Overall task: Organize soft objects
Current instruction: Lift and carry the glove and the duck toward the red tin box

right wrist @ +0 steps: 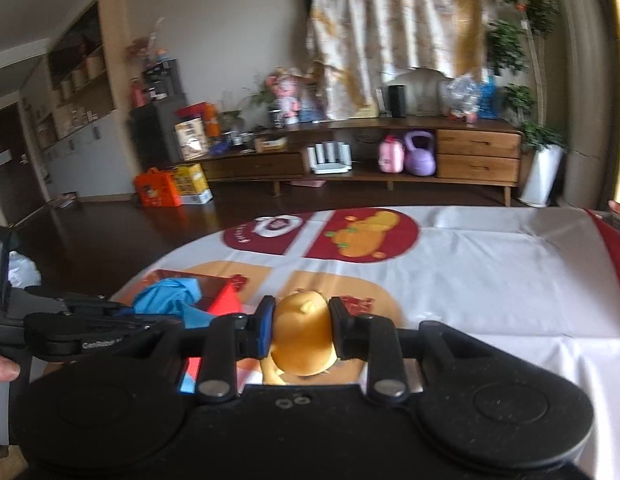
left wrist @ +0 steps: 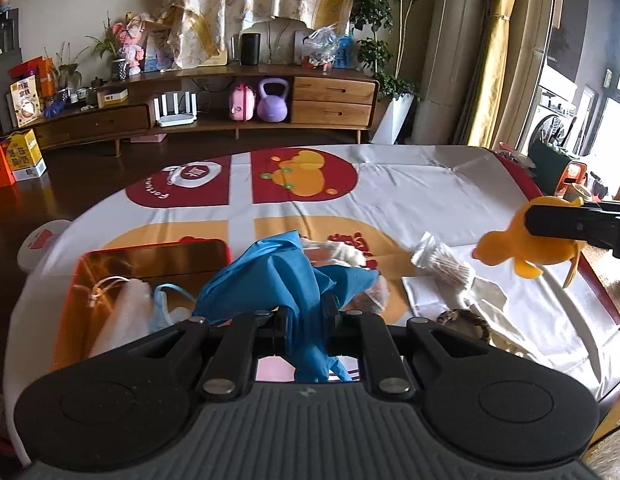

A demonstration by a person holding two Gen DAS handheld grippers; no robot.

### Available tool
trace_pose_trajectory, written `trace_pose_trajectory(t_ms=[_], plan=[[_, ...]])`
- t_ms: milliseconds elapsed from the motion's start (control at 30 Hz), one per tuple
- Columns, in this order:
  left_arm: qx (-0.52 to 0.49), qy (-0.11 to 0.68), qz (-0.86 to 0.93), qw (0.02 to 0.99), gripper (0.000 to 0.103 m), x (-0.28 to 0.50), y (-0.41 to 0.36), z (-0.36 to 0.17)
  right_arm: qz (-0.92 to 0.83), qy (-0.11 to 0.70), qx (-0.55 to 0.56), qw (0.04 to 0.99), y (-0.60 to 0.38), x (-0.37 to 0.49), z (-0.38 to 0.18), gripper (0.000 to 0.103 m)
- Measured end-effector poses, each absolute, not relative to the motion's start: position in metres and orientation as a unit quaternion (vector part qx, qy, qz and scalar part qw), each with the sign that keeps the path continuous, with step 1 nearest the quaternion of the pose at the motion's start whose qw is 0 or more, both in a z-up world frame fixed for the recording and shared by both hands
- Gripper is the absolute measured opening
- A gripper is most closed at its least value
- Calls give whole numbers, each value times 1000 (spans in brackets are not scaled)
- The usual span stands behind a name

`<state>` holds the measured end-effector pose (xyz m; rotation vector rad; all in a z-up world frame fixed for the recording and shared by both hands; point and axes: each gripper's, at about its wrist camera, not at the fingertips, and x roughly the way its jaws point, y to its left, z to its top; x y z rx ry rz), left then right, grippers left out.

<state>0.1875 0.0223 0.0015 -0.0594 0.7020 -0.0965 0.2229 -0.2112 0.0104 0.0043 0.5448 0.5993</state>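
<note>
My left gripper is shut on a crumpled blue cloth and holds it over the right edge of a red box on the table. The box holds a white drawstring pouch and a face mask. My right gripper is shut on an orange plush toy and holds it above the table. In the left wrist view the toy hangs at the right in that gripper. The blue cloth and the box show at the left of the right wrist view.
The table wears a white, red and orange cloth. A bundle of cotton swabs, white packets, a brown hair tie and a clear bag lie on it. A wooden sideboard stands beyond.
</note>
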Motion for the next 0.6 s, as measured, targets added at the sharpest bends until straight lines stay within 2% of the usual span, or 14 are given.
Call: trace_pose_trajectory(t_ms=[600], plan=[[-23,345,5,938,13,186,112,17,370,264,-28,891,-101,229,16,27]])
